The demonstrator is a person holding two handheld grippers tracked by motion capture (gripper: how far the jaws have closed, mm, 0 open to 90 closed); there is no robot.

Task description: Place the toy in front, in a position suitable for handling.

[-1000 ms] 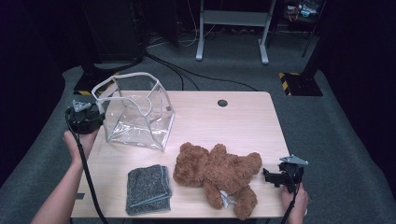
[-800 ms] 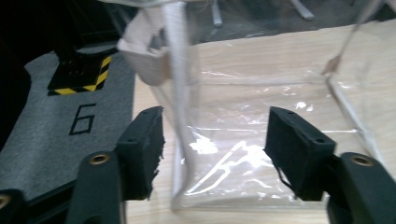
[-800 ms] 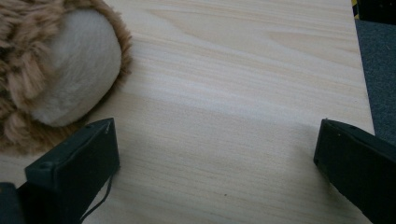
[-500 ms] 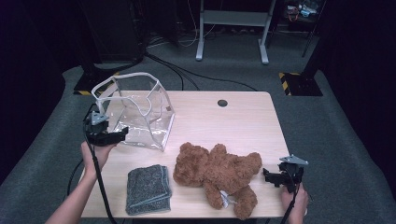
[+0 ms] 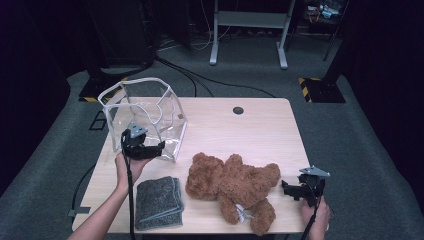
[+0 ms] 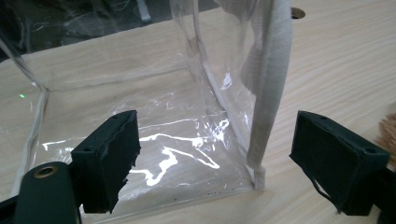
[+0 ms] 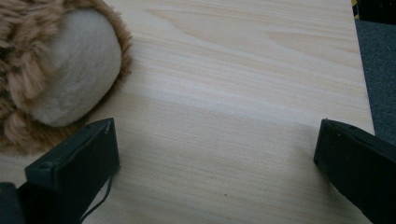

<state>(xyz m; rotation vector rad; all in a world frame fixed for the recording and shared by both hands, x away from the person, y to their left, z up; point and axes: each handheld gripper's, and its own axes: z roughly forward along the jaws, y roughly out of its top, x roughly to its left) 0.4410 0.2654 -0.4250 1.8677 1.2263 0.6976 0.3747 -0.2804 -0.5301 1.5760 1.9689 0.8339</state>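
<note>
Left gripper view cuts off the clear bag [image 6: 154,140] between the released, just-widened left tool [image 6: 215,163].

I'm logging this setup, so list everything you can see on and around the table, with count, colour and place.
clear plastic bag: one, transparent with white trim and strap, upright at the table's far left
teddy bear: one, brown, lying at the near middle of the table
folded cloth: one, grey, near edge, left of the bear
table: one, light wood, with a round dark hole at its far edge
metal stand: one, grey, on the floor beyond the table
left gripper: one, black, jaws open at the bag's near lower corner, having just been opening, the corner between them but not pressed
right gripper: one, black, jaws open over bare table, beside the bear's paw
</note>
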